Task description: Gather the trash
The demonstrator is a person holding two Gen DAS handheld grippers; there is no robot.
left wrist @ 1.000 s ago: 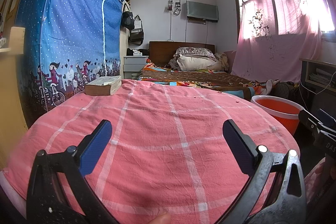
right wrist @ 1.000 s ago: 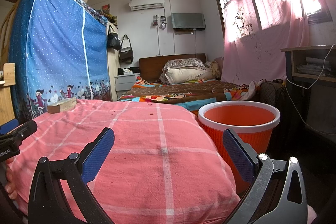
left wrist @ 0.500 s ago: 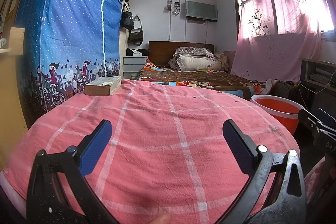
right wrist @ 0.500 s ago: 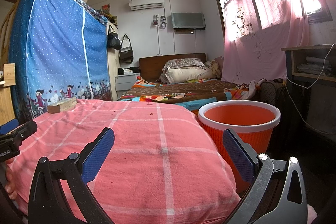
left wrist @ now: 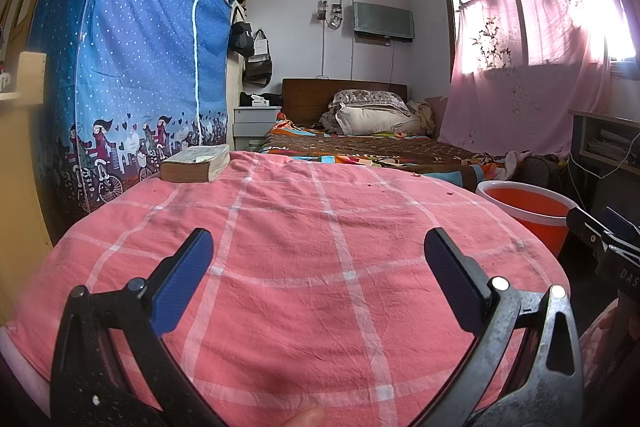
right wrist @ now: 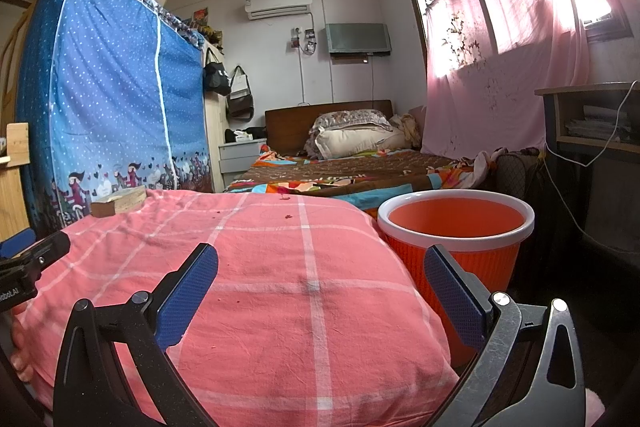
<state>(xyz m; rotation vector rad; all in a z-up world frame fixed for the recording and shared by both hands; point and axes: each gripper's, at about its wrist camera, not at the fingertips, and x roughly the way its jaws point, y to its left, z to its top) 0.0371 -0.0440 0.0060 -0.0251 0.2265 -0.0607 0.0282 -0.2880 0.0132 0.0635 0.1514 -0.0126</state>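
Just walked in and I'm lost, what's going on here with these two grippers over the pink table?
A person holds two grippers over a table draped in a pink checked cloth. The left gripper and right gripper are both open and hold nothing. A few small dark red scraps lie on the far part of the cloth, uncollected. An orange bin stands beside the table on the right; nothing shows inside it. A thick book lies at the far left edge.

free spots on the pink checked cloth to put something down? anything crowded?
Nearly all bare: the cloth is open from the left claw back to the far edge. Only the book takes the far left corner; tiny scraps dot the far edge. The orange bin borders its right side.
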